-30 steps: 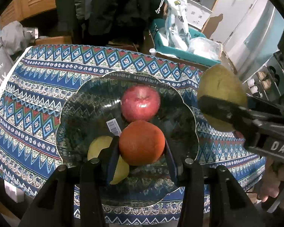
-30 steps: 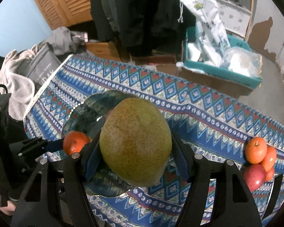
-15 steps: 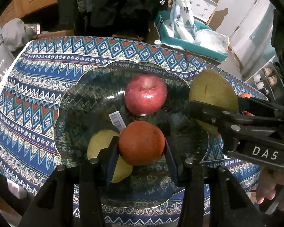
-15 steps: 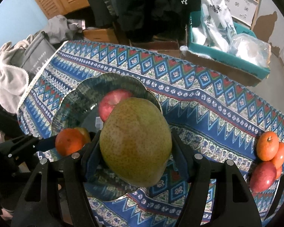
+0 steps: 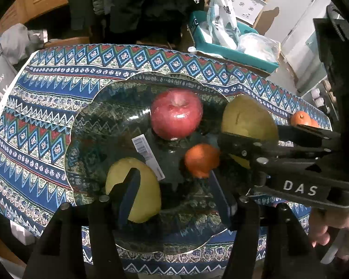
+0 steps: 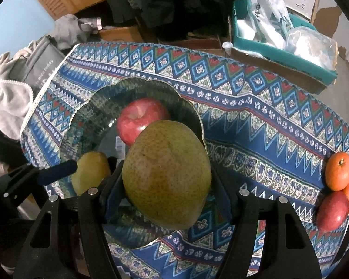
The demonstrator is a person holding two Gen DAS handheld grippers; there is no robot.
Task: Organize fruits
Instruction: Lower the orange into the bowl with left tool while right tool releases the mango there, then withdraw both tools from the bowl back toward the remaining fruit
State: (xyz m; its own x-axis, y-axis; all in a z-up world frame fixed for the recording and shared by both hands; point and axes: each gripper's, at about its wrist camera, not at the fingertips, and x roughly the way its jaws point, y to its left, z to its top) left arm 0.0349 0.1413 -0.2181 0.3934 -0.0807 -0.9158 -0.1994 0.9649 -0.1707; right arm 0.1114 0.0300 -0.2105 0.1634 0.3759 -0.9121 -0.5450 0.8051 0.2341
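A cluttered room lay behind the table's blue patterned woven cloth (image 6: 256,125). Our right gripper (image 6: 167,193) clamped a large green-yellow speckled pear (image 6: 167,172), long axis towards us, over the near right rim of the dark scalloped glass dish (image 5: 90,107). Our left gripper (image 5: 174,193) was opening, the small round orange (image 5: 201,160) free between its jaws in the dish. We judged the pear's open spot lay just right of the red apple (image 5: 176,114).

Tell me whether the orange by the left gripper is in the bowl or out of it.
In. The orange lies inside the glass bowl, free of the opening left gripper.
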